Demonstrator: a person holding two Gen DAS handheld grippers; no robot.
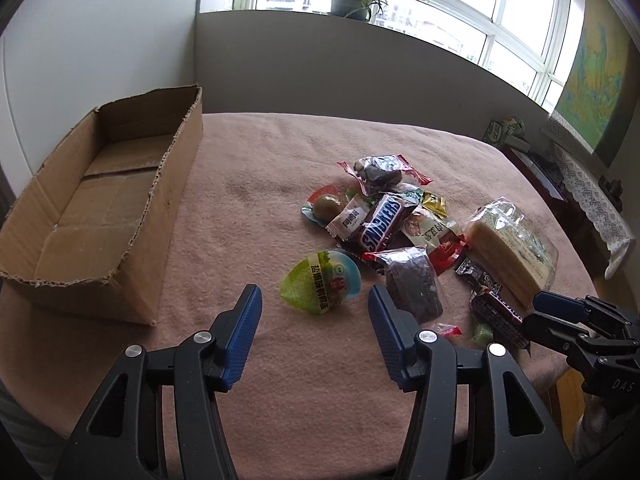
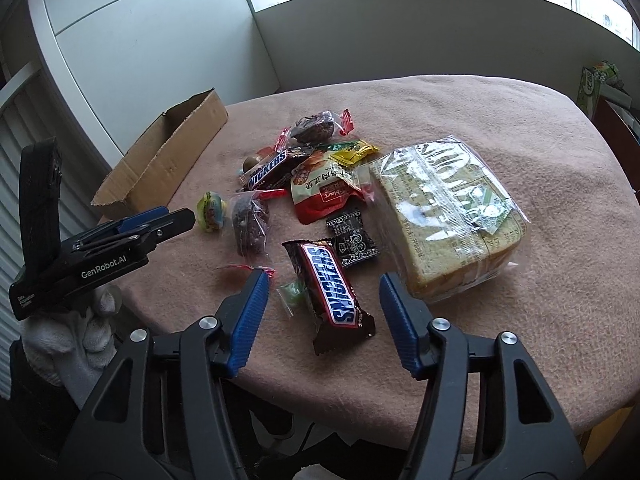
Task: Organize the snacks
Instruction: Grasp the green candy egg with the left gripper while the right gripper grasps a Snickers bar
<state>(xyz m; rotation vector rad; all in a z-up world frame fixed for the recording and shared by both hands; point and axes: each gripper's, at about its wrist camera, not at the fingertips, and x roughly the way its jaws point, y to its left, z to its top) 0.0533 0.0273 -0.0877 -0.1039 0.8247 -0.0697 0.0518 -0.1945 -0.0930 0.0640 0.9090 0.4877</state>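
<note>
Now both tools hang over a desk (image 1: 248,168) covered with a pink cloth. The left hand-held gripper (image 1: 314,306) stands partly open, its blue pads either side of a green egg-shaped snack cup (image 1: 320,286) without touching it. The right hand-held gripper (image 2: 324,300) is likewise partly open, straddling the near end of a chocolate bar (image 2: 332,288) lying flat, the pads clear of it. A pile of wrapped snacks (image 1: 384,216) sits mid-desk, with a bagged loaf of sliced bread (image 2: 448,216) at its right. An open cardboard box (image 1: 100,204) lies at the left edge, apart from the pile.
</note>
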